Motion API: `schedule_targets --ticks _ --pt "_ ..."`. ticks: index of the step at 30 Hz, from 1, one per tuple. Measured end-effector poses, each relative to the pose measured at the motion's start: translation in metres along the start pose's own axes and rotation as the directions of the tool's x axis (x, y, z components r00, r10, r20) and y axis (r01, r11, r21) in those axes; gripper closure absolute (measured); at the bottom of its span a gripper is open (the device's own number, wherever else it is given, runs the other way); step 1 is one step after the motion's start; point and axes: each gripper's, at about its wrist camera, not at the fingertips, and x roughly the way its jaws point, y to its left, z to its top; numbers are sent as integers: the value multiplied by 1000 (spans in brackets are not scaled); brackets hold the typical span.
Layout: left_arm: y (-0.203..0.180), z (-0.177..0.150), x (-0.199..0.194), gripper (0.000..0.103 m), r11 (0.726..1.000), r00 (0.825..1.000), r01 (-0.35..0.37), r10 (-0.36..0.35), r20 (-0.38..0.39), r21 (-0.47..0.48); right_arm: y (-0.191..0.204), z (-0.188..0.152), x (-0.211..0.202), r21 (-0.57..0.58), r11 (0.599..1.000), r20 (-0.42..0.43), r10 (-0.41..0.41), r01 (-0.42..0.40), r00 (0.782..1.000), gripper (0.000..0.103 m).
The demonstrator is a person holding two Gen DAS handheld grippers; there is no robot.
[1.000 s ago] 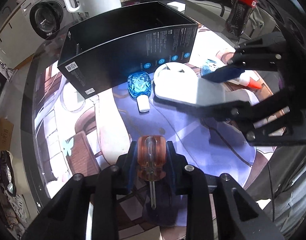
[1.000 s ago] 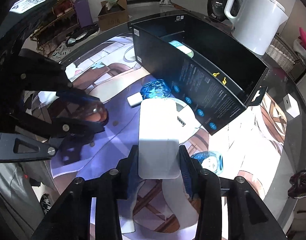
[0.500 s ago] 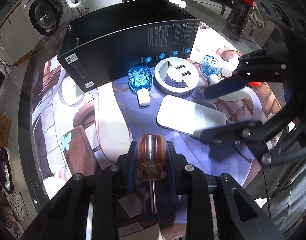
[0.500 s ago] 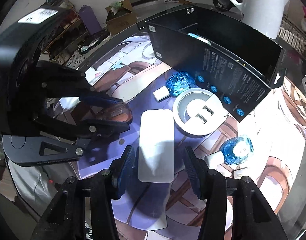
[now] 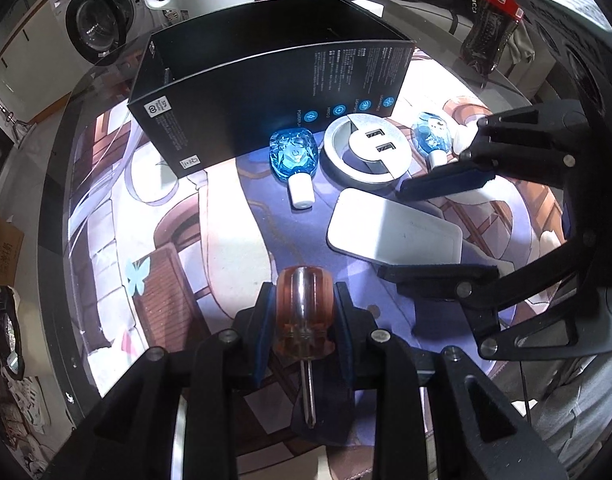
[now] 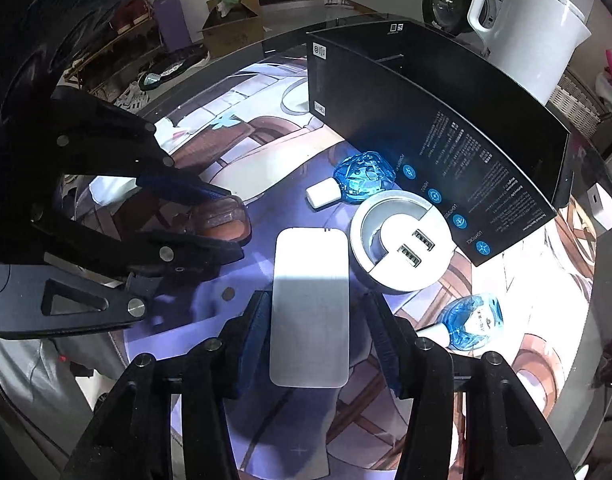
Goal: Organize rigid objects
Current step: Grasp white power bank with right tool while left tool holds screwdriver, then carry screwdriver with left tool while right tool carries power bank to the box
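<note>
A black box (image 5: 266, 92), open at the top, is stood on the printed mat (image 5: 234, 216) at approx. 12 o'clock of the left wrist view. Its interior is seen as dark from the left cam; from the right wrist view an inner divider is made out, but contents cannot be told.

An orange-handled screwdriver (image 5: 304, 312) is pinched by the left gripper (image 5: 304, 320), handle fwd between the blue pads, shaft pointed back toward the cam. The right gripper (image 6: 319, 340) is held w/ fingers spread; the white flat slab (image 6: 311, 304) is lain on the mat between the pads, a gap seen on each side.

Just beside the box wall, a blue faceted bottle (image 5: 294, 156) w/ white cap is lain at approx. 12 o'clock, and a round white USB hub (image 5: 367, 148) at 1 o'clock, touching or nearly touching the slab's far corner – cannot be told which. A 2nd blue bottle (image 5: 429, 136) is lain right of the hub.

Only from the right cam are a white kettle (image 6: 529, 28) behind the box at 1 o'clock, a small white cube (image 6: 601, 204) at 3 o'clock and a cardboard carton (image 6: 234, 24) seen clearly. Only from the left cam is a dark packet w/ red label (image 5: 489, 28) shown at 1 o'clock; a washing machine (image 5: 94, 24) is seen at 11.
</note>
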Motion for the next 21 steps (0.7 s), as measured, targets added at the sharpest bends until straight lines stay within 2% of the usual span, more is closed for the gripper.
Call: schedule_targets --ticks 1,10,16,21 --pt "1 0 0 76 1000 1000 2 -2 2 -8 3 1 -1 -13 1000 3 2 -2 1000 65" --pt "2 0 -8 78 1000 1000 2 -2 31 2 -1 -7 -15 12 1000 25 -11 11 1000 65" --pt "9 2 -35 78 999 988 44 -41 147 -20 -10 -10 -49 50 999 125 15 -22 992 65" --pt "14 2 -62 78 999 958 40 -29 286 -30 -16 -8 -78 102 994 253 8 -35 967 65"
